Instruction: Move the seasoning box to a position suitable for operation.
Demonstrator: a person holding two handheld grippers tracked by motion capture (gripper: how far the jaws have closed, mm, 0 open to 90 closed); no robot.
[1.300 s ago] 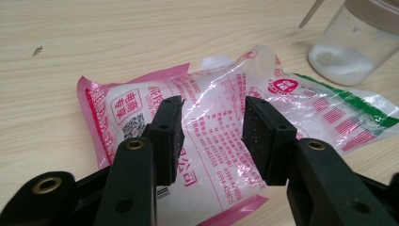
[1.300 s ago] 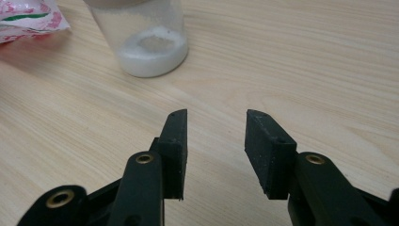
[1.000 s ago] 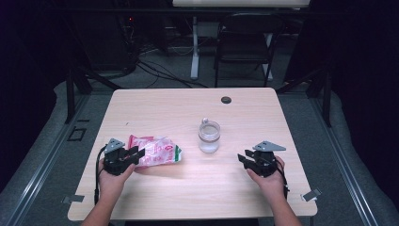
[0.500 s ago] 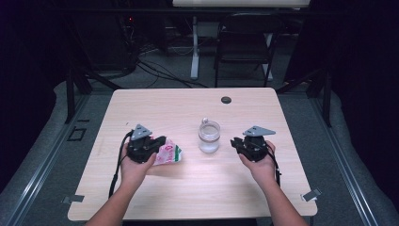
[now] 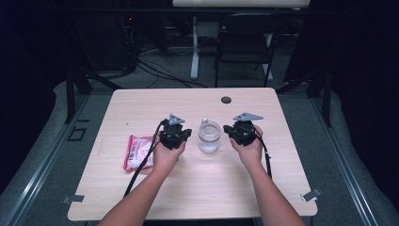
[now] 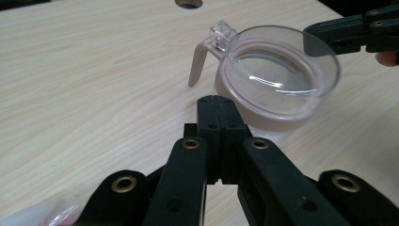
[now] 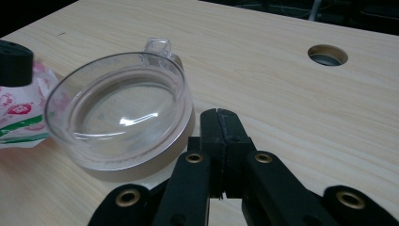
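Cup: the clear cup [image 5: 209,136] stands upright in the middle of the table [image 5: 141,101], mouth up, between my two grippers.
Handle: its small handle [image 6: 197,59] points to the far side of the table, toward the round hole [image 5: 226,100].
Left gripper: my left gripper [image 5: 183,136] sits just beside the cup; its jaws are squeezed together on nothing.
Right gripper: my right gripper [image 5: 230,129] sits just on the cup's other side; its jaws have just closed on nothing too.
Packet: the pink snack packet [image 5: 137,151] lies flat behind my left hand [image 5: 165,154], its long side running from near to far.
In the way: nothing lies between my jaws and the cup.
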